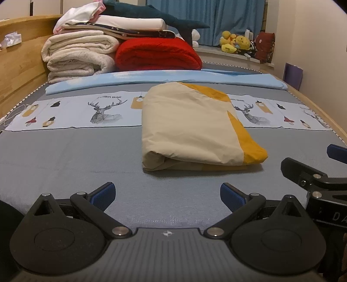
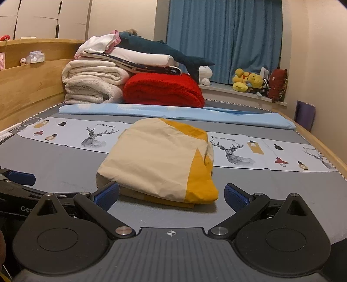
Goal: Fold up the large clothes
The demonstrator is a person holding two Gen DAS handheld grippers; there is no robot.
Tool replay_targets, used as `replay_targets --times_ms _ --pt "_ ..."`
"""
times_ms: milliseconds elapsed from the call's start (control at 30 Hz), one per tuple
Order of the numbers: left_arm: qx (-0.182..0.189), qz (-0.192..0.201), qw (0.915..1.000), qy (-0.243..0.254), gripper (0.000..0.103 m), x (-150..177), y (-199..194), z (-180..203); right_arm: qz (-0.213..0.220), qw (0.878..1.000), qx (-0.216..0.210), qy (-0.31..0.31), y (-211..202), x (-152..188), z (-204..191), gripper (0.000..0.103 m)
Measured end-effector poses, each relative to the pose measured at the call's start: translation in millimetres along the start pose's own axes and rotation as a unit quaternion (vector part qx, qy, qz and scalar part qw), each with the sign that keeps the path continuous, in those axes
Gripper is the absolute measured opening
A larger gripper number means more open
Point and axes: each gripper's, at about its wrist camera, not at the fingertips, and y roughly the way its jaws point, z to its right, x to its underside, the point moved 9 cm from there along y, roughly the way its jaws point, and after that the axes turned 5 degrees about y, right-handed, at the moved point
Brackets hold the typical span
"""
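Observation:
A cream and mustard-yellow cloth (image 1: pixel 190 128) lies folded into a thick bundle on the grey bed sheet (image 1: pixel 65 156). My left gripper (image 1: pixel 167 195) hovers open just short of its near edge, with nothing between the fingers. In the right wrist view the same folded cloth (image 2: pixel 158 160) lies directly ahead. My right gripper (image 2: pixel 171 195) is open there, its blue pads on either side of the bundle's near edge without touching it. The right gripper's fingers (image 1: pixel 303 171) show at the right edge of the left wrist view.
A stack of white blankets (image 1: pixel 80 54), a red blanket (image 1: pixel 158 54) and a dark plush shark (image 1: pixel 151 15) sit at the far end by the wooden headboard (image 1: pixel 19 65). A light blue sheet (image 1: pixel 164 78) lies across the bed. Plush toys (image 1: pixel 236 42) line the window sill.

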Motion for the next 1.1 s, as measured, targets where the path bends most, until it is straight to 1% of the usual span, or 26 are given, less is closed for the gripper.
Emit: replay_targets --times_ms 267,433,767,1100 --pt "0.000 0.000 1.0000 0.001 0.102 -0.4 1.0 0.2 -0.005 1.000 -0.003 0.001 3.0 1.7 -1.0 0.102" --pt "0.002 0.000 1.0000 0.001 0.102 -0.2 0.9 0.3 -0.010 1.000 0.005 -0.004 4.8 3.5 0.0 0.102" --pt "0.001 -0.003 1.0000 0.002 0.102 0.4 2.2 -0.5 -0.020 1.000 0.007 0.002 8.5 7.8 -0.2 0.102" --pt "0.002 -0.004 1.0000 0.003 0.102 1.2 3.7 -0.8 -0.021 1.000 0.006 0.002 8.8 8.2 -0.3 0.102"
